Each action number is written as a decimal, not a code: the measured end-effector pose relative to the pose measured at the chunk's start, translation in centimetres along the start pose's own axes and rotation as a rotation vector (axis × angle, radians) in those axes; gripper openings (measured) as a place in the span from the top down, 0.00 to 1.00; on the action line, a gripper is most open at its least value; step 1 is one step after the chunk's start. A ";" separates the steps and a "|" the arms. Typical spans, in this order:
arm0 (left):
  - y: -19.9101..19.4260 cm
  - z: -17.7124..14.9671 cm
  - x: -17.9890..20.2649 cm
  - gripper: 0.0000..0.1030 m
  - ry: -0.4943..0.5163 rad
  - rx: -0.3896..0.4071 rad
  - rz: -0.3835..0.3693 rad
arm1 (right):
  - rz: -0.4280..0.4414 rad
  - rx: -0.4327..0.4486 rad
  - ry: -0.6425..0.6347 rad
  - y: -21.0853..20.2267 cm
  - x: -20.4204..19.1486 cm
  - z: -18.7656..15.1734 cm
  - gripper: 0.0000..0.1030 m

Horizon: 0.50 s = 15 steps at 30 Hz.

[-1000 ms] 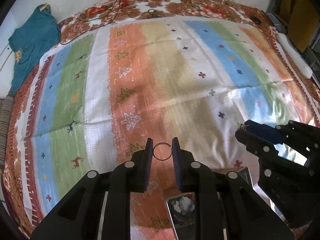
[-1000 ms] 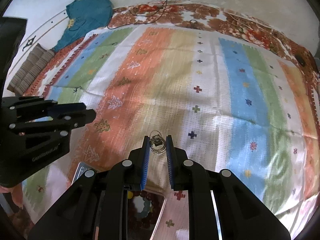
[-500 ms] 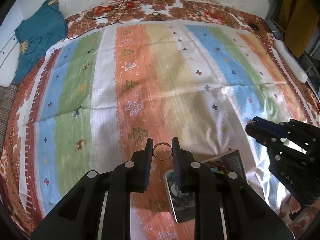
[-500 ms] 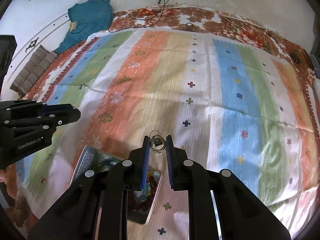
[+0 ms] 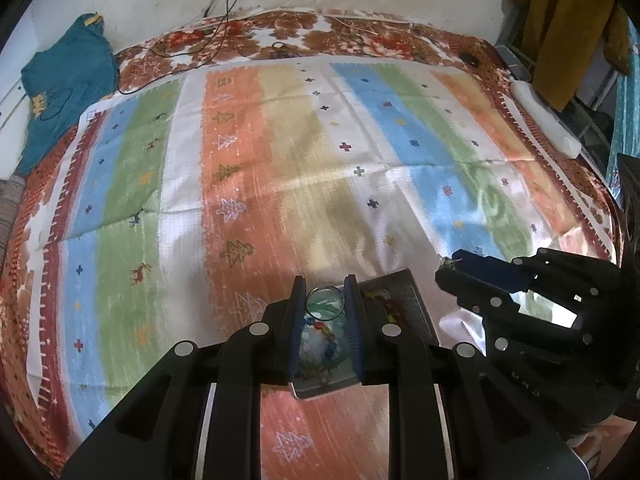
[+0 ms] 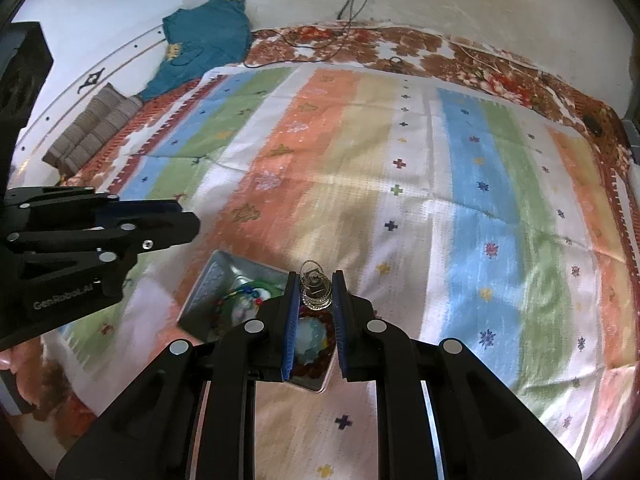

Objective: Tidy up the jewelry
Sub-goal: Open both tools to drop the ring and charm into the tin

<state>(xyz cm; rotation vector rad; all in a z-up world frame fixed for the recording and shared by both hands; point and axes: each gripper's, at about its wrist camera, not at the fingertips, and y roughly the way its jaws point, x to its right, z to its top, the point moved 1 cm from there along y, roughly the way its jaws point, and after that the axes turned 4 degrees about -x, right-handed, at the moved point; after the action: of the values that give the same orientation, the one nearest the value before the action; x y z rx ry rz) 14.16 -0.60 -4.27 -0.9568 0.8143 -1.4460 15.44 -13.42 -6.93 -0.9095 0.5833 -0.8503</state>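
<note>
Left hand-held gripper [image 5: 325, 304] pinches a ring [image 5: 325, 303], right hand-held gripper [image 6: 316, 292] an earring [image 6: 315, 287], above the tray [image 6: 208, 280].

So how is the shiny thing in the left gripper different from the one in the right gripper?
The left gripper pinches one plain thin ring that you can see through. The right gripper pinches a bunch of ornate metal pieces, with loops sticking up on top. The ring looks simple; the bunch looks fancy. Both are metallic, and each is held above the jewelry tin.
</note>
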 end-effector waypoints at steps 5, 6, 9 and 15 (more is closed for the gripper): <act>0.1 -0.8 -0.2 0.82 -0.020 -0.020 -0.022 | 0.014 0.004 -0.030 -0.2 -0.9 -0.5 0.83; 0.2 -0.9 -0.3 0.81 -0.027 -0.025 -0.021 | 0.006 0.014 -0.034 -0.3 -1.0 -0.5 0.83; 0.2 -1.2 -0.9 0.81 -0.058 -0.028 -0.019 | 0.013 0.006 -0.034 -0.4 -1.0 -0.8 0.78; -0.2 -1.7 -1.5 0.78 -0.085 -0.022 -0.042 | 0.004 0.009 -0.014 -0.9 -0.6 -1.5 0.68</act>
<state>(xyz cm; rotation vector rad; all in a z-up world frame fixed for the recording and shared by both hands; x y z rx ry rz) 12.52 0.88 -5.02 -1.0500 0.7529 -1.4255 13.70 -13.90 -6.83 -0.9047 0.5688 -0.8416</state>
